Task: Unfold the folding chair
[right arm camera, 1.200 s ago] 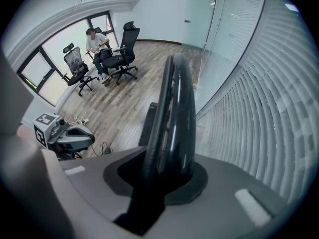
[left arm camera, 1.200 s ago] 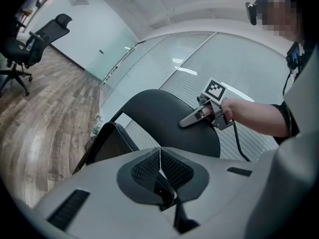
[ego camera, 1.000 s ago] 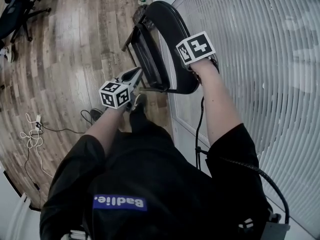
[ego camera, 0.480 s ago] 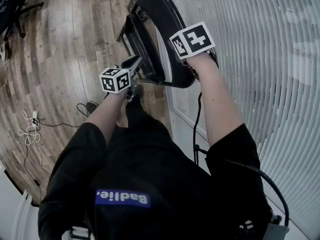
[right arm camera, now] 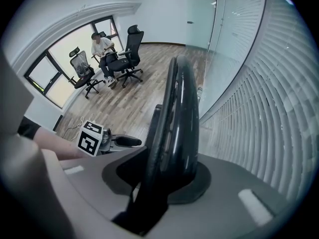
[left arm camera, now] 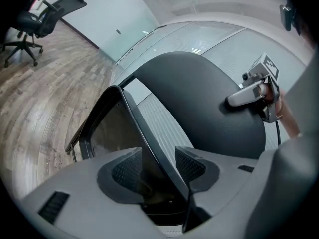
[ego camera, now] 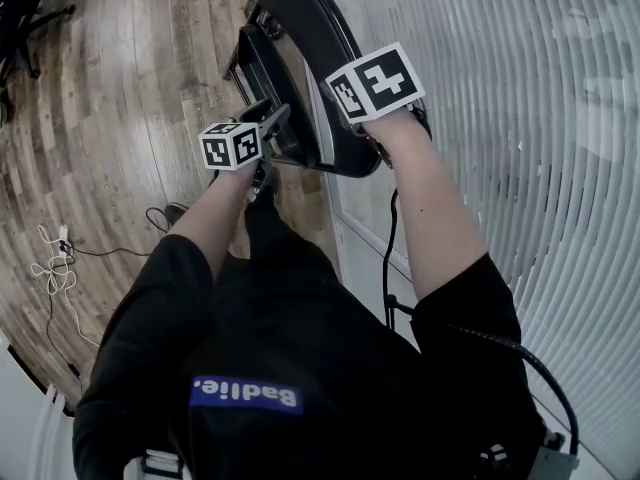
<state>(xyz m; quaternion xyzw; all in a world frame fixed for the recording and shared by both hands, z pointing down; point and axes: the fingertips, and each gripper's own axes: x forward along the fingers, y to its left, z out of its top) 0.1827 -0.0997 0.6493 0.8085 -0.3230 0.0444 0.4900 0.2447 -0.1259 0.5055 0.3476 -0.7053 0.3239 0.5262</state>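
Observation:
The black folding chair (ego camera: pixel 318 38) stands folded against the wall, its rounded backrest (left arm camera: pixel 199 93) behind the flat seat panel (left arm camera: pixel 107 133). My left gripper (ego camera: pixel 278 120) is at the near edge of the seat. Its jaws are opening and stand wide, with the seat's thin rim (left arm camera: pixel 149 148) running between the pads (left arm camera: pixel 192 164) without touching them. My right gripper (ego camera: pixel 378 133) points steeply down over the backrest's top edge (right arm camera: pixel 184 113). The edge fills the gap between its jaws, which are easing open. Each gripper shows in the other's view: the right gripper (left arm camera: pixel 249 91), the left gripper (right arm camera: pixel 124 142).
A wall of white blinds (ego camera: pixel 520 118) runs along the right, close behind the chair. Cables (ego camera: pixel 60 258) lie on the wood floor at the left. Black office chairs (right arm camera: pixel 127 59) and a seated person (right arm camera: pixel 102 46) are across the room by the windows.
My left gripper has moved forward to the seat's edge and its jaws have gone from shut to wide open. The right gripper has stayed on the backrest.

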